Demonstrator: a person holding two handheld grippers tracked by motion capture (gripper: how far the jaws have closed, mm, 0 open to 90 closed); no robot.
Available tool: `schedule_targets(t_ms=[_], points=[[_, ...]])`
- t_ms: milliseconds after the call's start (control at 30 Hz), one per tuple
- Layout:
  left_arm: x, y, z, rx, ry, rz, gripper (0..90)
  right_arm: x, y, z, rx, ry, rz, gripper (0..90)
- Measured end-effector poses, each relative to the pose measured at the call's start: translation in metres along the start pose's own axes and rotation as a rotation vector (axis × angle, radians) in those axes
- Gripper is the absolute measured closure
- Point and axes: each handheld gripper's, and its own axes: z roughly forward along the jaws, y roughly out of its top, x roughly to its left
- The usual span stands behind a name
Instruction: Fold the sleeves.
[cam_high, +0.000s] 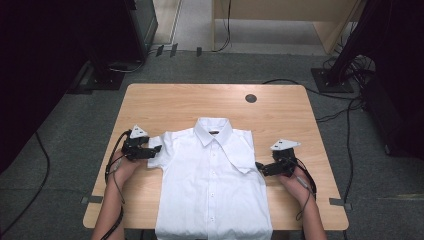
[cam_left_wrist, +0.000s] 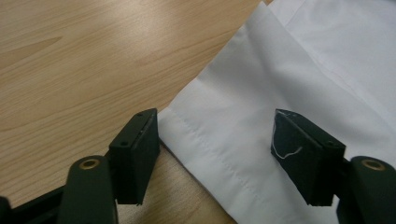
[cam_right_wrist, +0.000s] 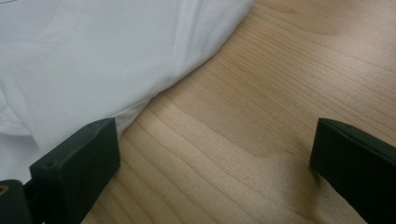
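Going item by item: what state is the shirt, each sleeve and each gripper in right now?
White shirt: flat, face up, buttoned, hem over the table edge.
Left sleeve: spread out, hem between open jaws.
Right sleeve: folded over the front.
Left gripper: open, straddling the sleeve hem.
Right gripper: open, beside the shirt.

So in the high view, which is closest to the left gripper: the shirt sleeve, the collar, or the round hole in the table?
From the left gripper:
1. Shirt sleeve, right at it.
2. Collar, mid-table.
3. Round hole, far side, farthest.
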Motion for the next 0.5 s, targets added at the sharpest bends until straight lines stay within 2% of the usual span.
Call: schedule_targets(t_ms=[167,200,300,433,467,500], points=[[-0.0021,-0.0005,-0.002,-0.008,0.01,-0.014,46.5,0.0,0.0,0.0,0.0,0.0,0.0,1.4],[-0.0031,-0.0004,-0.0022,-0.008,0.014,-0.011,51.8,0.0,0.0,0.0,0.0,0.0,0.0,1.4],[-0.004,-0.0013,-0.0026,-0.015,0.004,-0.011,58.4,0.0,0.0,0.0,0.0,0.0,0.0,1.4],[-0.0068,-0.0007,-0.0027,-0.017,0.003,-0.024,75.7,0.0,0.0,0.0,0.0,0.0,0.0,1.4],[-0.0068,-0.0007,-0.0027,-0.017,0.003,-0.024,76.8,0.0,0.0,0.0,0.0,0.0,0.0,1.4],[-0.0078,0.0001,-0.0023,-0.015,0.009,-0.043,76.8,0.0,0.0,0.0,0.0,0.0,0.0,1.4]])
